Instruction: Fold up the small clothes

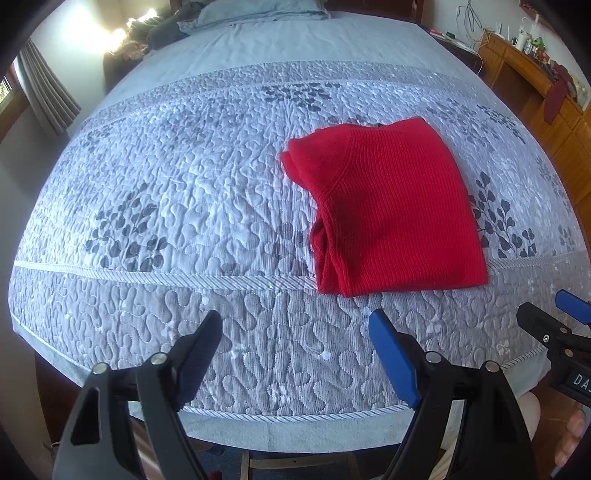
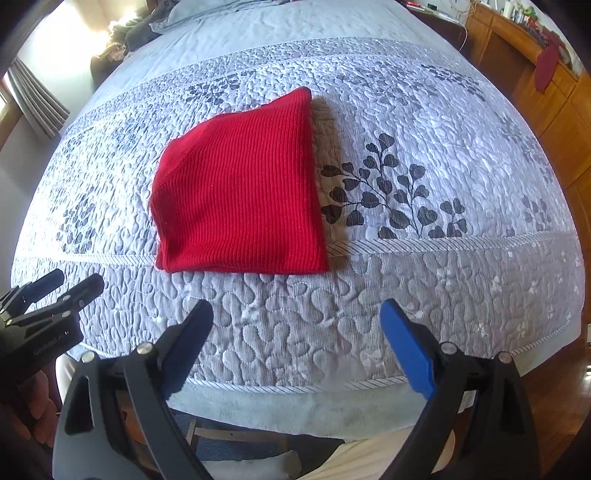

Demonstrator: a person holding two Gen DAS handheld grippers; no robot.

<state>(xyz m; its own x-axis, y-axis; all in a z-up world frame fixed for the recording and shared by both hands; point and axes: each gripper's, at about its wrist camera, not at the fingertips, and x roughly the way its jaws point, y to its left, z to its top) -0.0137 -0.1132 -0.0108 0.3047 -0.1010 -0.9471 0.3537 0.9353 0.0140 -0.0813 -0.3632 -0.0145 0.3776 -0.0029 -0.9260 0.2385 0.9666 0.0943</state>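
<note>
**Folded red sweater on the bed, both grippers wide and empty**

A red ribbed sweater (image 1: 388, 206) lay folded into a compact, roughly rectangular bundle on the grey quilted bedspread (image 1: 184, 192), resting across a pale corded seam in the quilt. In the left wrist view it sat right of centre, with layered folds showing along its left edge; in the right wrist view it sat left of centre, beside a printed dark leaf sprig (image 2: 399, 195) on its right.

The left gripper (image 1: 297, 358) hung over the near part of the bed, its jaws spread wide with nothing between them, near the sweater but not touching it. The right gripper (image 2: 297, 343) was likewise spread wide and held nothing, also short of the sweater's near edge. Each gripper showed at the edge of the other's view, so the two were side by side.

At the far end of the bed lay pillows (image 1: 258, 11) in pale blue. A wooden cabinet (image 1: 546, 107) stood along the right, with a curtain (image 1: 48, 96) at the left.
</note>
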